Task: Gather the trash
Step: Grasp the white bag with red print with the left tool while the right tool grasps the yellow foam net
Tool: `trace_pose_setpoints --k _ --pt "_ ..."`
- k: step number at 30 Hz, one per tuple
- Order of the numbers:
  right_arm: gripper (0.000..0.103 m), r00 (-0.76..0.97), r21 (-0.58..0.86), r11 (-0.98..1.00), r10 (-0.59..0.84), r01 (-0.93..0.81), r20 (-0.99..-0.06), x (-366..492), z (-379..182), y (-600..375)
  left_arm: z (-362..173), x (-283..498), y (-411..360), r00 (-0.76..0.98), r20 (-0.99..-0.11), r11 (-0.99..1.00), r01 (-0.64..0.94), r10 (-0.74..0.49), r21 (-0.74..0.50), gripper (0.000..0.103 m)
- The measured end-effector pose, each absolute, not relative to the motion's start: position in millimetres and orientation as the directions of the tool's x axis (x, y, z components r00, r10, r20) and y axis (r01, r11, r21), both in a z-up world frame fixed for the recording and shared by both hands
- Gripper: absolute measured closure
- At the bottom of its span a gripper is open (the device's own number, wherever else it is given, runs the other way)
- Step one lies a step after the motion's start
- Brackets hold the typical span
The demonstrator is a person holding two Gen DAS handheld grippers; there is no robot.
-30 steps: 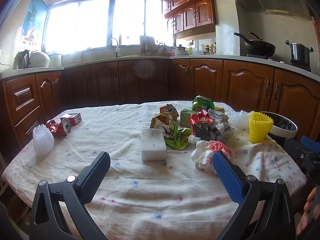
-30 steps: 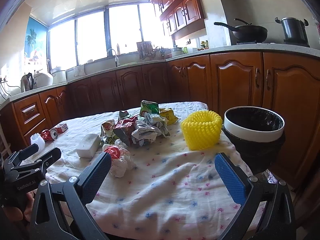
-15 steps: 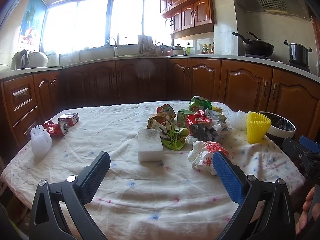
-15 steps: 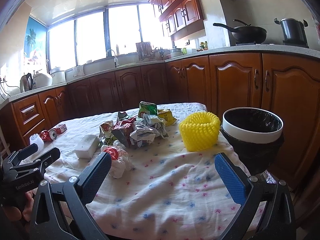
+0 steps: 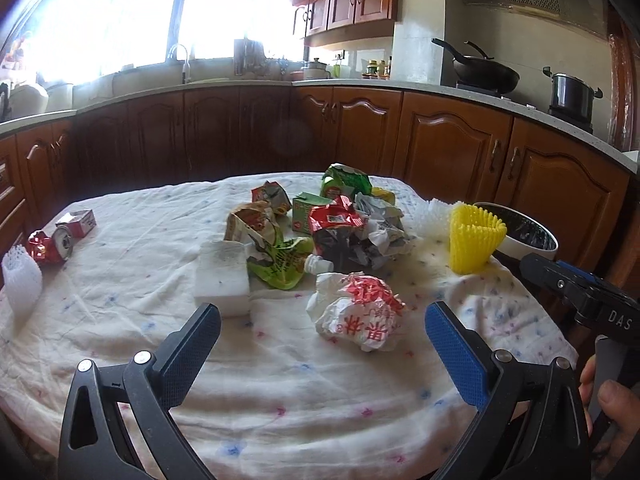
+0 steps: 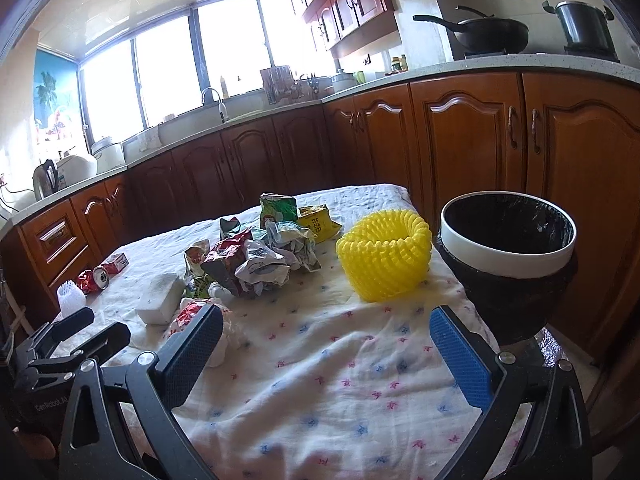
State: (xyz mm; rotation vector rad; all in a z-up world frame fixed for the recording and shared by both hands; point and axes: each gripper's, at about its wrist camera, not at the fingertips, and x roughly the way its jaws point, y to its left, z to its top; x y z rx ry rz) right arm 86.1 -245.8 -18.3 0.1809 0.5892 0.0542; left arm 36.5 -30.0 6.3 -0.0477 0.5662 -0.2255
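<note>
A pile of crumpled wrappers and cartons (image 5: 320, 224) lies mid-table; it also shows in the right wrist view (image 6: 260, 256). A crumpled white-and-red wrapper (image 5: 360, 312) lies just ahead of my open, empty left gripper (image 5: 320, 332). A white foam block (image 5: 222, 276) sits left of it. A yellow foam net (image 6: 384, 256) stands near the bin (image 6: 508, 256), which has a white rim and black liner, at the table's right edge. My right gripper (image 6: 324, 336) is open and empty above the cloth, short of the net.
A crushed red can (image 5: 50, 244) and a small red carton (image 5: 78, 222) lie far left, with a white foam net (image 5: 20, 284) at the left edge. The table wears a white cloth (image 5: 280, 380). Wooden cabinets (image 5: 440, 148) run behind.
The left gripper has moved forward and right toward the white-and-red wrapper. The right gripper has edged forward slightly. Both stay open.
</note>
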Motion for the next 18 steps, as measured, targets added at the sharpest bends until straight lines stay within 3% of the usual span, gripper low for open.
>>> trace_pose_setpoints --k 9,11,15,17,18 --pt "0.006 0.775 0.218 0.975 0.115 0.031 -0.621 134 -28 -268 2 85 -51 0.743 -0.599 0.952 0.277 -0.299 -0.131 0.013" --pt "0.010 0.757 0.221 0.974 0.113 0.042 -0.643 146 -33 -273 -1 94 -54 0.720 -0.619 0.945 0.297 -0.314 -0.134 0.027" --pt "0.023 0.720 0.242 0.967 0.112 0.079 -0.685 171 -45 -287 -7 106 -56 0.691 -0.647 0.938 0.324 -0.322 -0.120 0.043" --pt "0.029 0.708 0.258 0.962 0.120 0.090 -0.696 180 -50 -293 -12 111 -64 0.686 -0.647 0.933 0.340 -0.333 -0.119 0.057" --pt "0.040 0.702 0.266 0.959 0.126 0.094 -0.701 183 -53 -296 -12 113 -64 0.685 -0.644 0.930 0.347 -0.340 -0.122 0.060"
